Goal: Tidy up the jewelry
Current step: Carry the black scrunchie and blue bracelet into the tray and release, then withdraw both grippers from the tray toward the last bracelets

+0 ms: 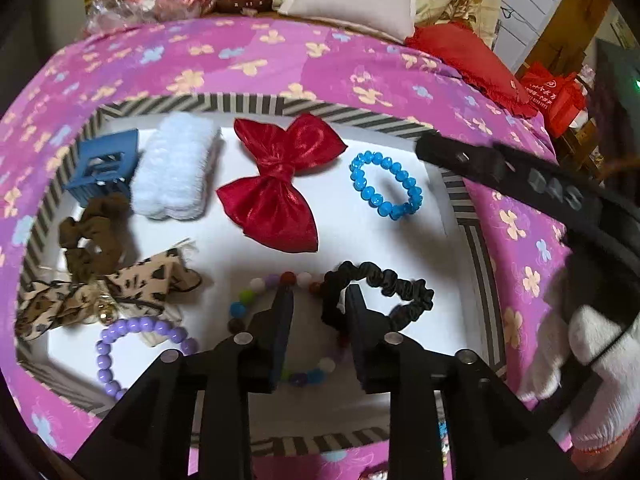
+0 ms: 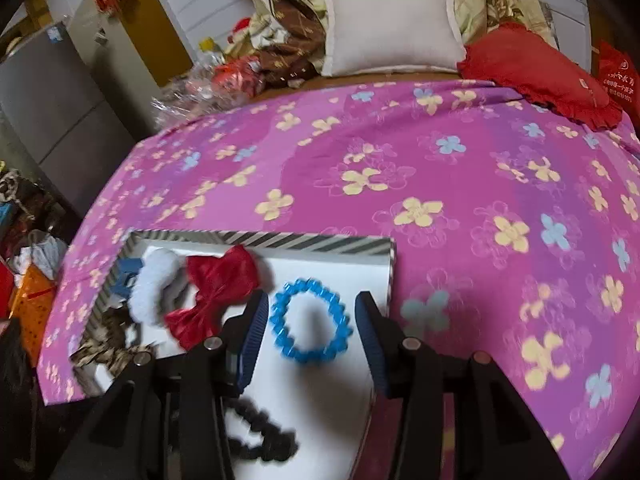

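At lower centre of the tray, both grippers are spread, empty; closing may snag the neighbouring scrunchie.

1. On my left wrist view, raised letters on the right gripper's black arm appear to read "DAS", blurred.
2. The red bag on my right wrist view carries white printed characters, too small to read.

White pillow and red cushion beyond the pink flowered bedspread.
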Tool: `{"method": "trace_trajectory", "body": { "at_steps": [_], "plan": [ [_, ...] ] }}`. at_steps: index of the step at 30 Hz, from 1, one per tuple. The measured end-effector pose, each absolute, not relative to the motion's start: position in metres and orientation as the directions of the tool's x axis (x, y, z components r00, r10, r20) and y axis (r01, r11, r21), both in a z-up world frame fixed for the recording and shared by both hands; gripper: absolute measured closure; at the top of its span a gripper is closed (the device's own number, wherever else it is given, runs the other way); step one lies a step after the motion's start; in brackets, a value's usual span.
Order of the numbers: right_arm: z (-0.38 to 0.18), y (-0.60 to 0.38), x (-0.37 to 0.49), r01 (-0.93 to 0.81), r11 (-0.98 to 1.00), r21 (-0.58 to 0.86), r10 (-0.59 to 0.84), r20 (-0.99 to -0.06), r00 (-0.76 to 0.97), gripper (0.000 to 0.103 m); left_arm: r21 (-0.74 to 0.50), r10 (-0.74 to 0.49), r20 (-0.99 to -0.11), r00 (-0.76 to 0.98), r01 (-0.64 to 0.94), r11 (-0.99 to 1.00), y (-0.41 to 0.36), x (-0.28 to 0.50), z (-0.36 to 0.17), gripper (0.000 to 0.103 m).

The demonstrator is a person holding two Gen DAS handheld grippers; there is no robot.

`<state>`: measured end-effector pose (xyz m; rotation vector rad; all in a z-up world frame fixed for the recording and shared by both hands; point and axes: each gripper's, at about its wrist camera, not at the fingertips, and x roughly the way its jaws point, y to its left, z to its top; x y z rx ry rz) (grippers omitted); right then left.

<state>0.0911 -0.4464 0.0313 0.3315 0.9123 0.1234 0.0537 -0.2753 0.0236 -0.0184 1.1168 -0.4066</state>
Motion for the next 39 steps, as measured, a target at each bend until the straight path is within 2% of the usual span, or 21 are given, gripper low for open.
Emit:
{"method": "trace_trajectory", "body": {
  "at_steps": [3, 7, 22, 26, 39],
  "plan": [
    [0.042, -0.442, 0.068, 0.019, 0.951, 0.307, 0.227, -0.743, 0.629, 0.054, -0.207, -0.323, -0.86, 0.396, 0.308, 0.929, -0.272, 0.048, 0.03, 0.079],
    [0.05, -0.438, 0.042, 0.024, 0.96, 0.279, 0.197, -0.733, 0.652, 0.043, -0.169, -0.299, -0.845, 0.443, 0.309, 0.936, -0.268, 0.036, 0.041, 0.079],
    [0.077, -0.412, -0.061, 0.042, 0.974, 0.224, 0.126, -0.682, 0.721, 0.04, -0.047, -0.237, -0.781, 0.578, 0.324, 0.945, -0.242, -0.022, 0.069, 0.079],
    [0.079, -0.399, -0.082, 0.029, 0.979, 0.2, 0.118, -0.683, 0.721, 0.036, -0.038, -0.232, -0.774, 0.59, 0.322, 0.946, -0.232, -0.04, 0.07, 0.079],
    [0.077, -0.38, -0.14, 0.058, 0.973, 0.222, 0.114, -0.688, 0.717, 0.035, -0.04, -0.231, -0.749, 0.622, 0.305, 0.952, -0.209, -0.08, 0.077, 0.079]
  ]
}}
